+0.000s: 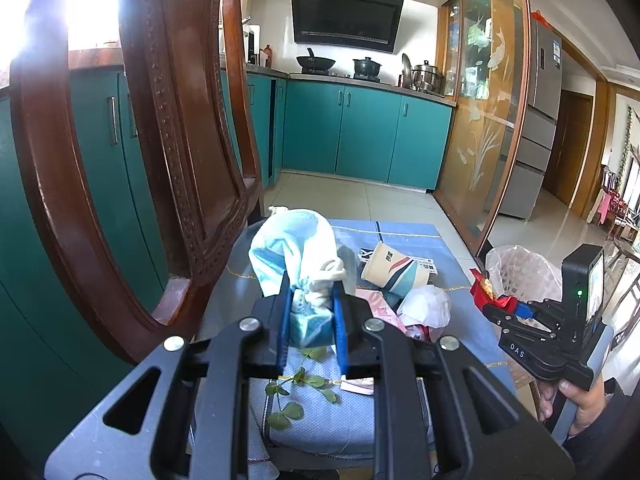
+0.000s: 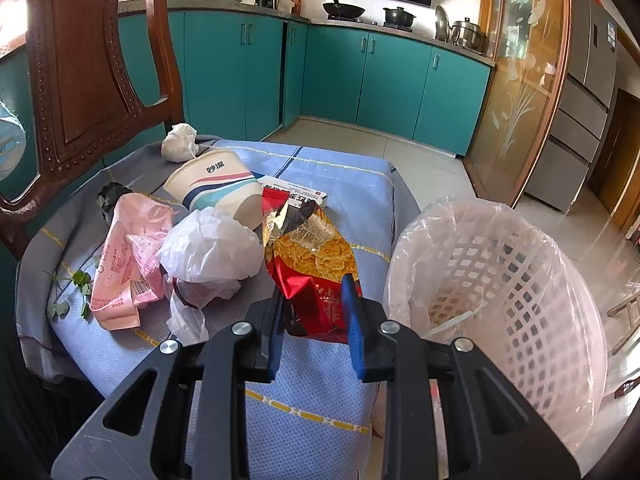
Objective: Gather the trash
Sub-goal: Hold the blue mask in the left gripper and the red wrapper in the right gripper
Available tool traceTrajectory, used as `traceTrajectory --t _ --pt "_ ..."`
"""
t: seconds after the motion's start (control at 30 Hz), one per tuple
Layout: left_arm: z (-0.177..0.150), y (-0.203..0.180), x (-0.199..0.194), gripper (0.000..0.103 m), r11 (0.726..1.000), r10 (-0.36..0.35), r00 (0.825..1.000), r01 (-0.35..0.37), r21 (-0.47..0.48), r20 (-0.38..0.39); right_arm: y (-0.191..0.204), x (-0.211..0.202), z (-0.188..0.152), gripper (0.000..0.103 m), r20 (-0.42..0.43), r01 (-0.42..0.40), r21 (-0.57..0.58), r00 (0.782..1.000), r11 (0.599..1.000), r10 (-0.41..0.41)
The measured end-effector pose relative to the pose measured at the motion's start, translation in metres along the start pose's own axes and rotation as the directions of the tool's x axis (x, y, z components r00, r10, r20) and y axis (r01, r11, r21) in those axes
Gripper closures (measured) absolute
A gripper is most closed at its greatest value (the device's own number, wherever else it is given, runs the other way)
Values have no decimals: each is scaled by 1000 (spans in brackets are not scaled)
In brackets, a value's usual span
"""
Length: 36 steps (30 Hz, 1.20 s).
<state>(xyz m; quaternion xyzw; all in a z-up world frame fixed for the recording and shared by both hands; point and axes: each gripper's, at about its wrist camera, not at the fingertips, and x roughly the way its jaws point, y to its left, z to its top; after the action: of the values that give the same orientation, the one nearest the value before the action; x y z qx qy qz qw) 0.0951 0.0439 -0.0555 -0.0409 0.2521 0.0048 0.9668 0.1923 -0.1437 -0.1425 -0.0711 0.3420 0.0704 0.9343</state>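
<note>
Teal kitchen cabinets (image 2: 240, 76) fill the background, and in front of them we work over a chair seat covered by a blue cushion (image 2: 320, 420), which serves as the spot where the trash lies heaped. Going left to right: the wooden chair back (image 1: 132, 160) stands at the far left, and beside it our left gripper (image 1: 312, 300) is clamped narrow on a crumpled blue-and-white face mask (image 1: 292, 248), lifted clear of the cushion, we judge so it can be carried across. Green leaf sprigs (image 2: 72, 288) lie under it. Next come a pink wrapper (image 2: 124, 264), a white crumpled plastic bag (image 2: 212, 248) and a tipped paper cup (image 2: 216, 186), still loose and waiting. Our right gripper (image 2: 316, 300) is closed on the lower end of a red snack bag (image 2: 312, 256), its upper end still lying against the pile. At the far right, just beside the cushion edge, stands the white lattice trash basket (image 2: 520, 280) lined with clear plastic, close enough for a short swing from either hand.
</note>
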Motion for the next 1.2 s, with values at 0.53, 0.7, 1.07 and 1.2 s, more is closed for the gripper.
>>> traceTrajectory --t 0.53,0.7,1.07,1.2 --pt "-9 -13 14 84 999 -13 998 15 29 -59 -2 -6 2 75 24 15 4 1000 1000 -15" --pt "-9 -13 14 84 999 -19 998 21 31 -61 -2 -7 2 75 31 16 8 999 1000 -16" --pt "-6 -14 16 84 999 -31 997 34 39 -67 -1 -9 2 75 39 25 7 999 1000 -25" --pt "-7 -15 16 84 999 -31 997 34 40 -67 -1 -9 2 75 40 27 7 999 1000 -27"
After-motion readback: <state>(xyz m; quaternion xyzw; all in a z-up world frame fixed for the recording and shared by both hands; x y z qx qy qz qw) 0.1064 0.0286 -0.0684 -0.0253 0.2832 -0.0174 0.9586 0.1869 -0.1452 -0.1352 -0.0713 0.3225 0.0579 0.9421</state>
